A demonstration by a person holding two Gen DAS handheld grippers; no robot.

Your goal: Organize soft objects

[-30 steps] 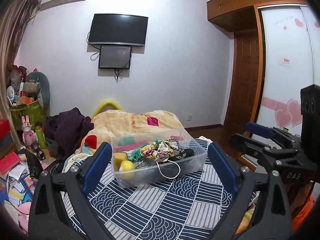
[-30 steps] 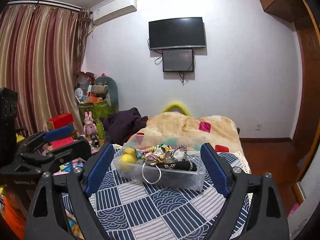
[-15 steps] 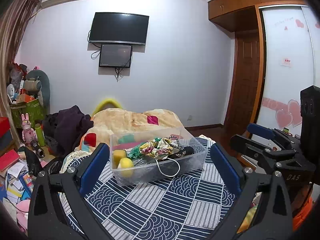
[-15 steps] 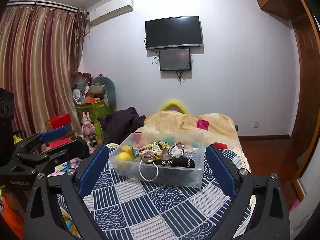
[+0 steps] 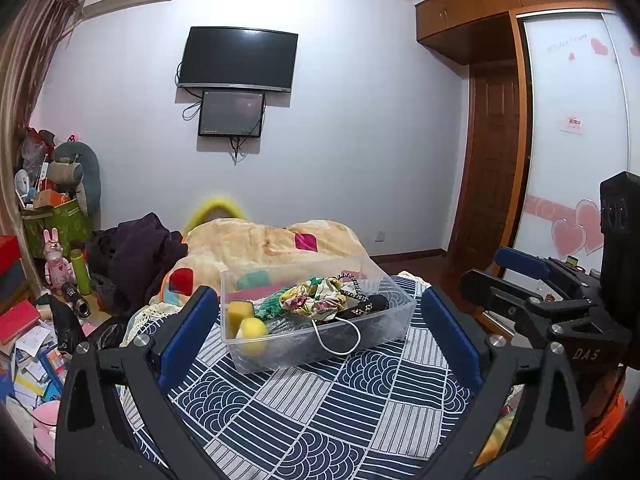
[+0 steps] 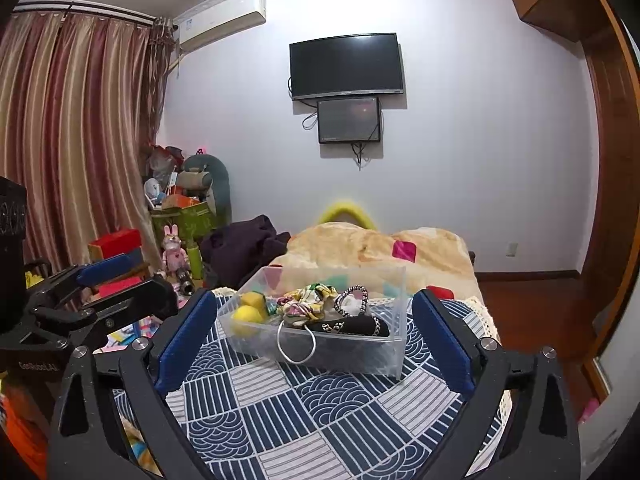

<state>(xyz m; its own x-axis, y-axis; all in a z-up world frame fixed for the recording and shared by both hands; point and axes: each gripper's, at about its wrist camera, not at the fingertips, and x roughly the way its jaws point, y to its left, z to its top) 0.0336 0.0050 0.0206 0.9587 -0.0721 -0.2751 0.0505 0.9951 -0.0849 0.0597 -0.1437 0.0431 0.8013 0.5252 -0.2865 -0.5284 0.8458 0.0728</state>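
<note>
A clear plastic bin (image 5: 394, 322) (image 6: 394, 350) sits on a blue-and-white patterned cloth (image 5: 320, 412) (image 6: 304, 404) on the bed. It holds yellow sponges (image 5: 252, 330) (image 6: 246, 316), a floral fabric scrunchie (image 5: 314, 300) (image 6: 306, 300), a black pouch (image 5: 366, 306) (image 6: 352, 326), a beaded band (image 6: 352, 292) and a white cord loop (image 5: 340, 338) (image 6: 296, 346). My left gripper (image 5: 320, 328) is open and empty, short of the bin. My right gripper (image 6: 312, 332) is open and empty, also short of it. Each gripper shows at the edge of the other's view.
A beige blanket (image 5: 272, 244) and dark clothes (image 5: 136, 252) lie behind the bin. Toys, boxes and papers crowd the floor at the left (image 5: 36, 312). A TV (image 5: 238, 58) hangs on the far wall. A wardrobe (image 5: 576, 160) stands to the right.
Both grippers have tilted up and drawn back slightly, so the bin sits lower in both views. Both stay open and empty.
</note>
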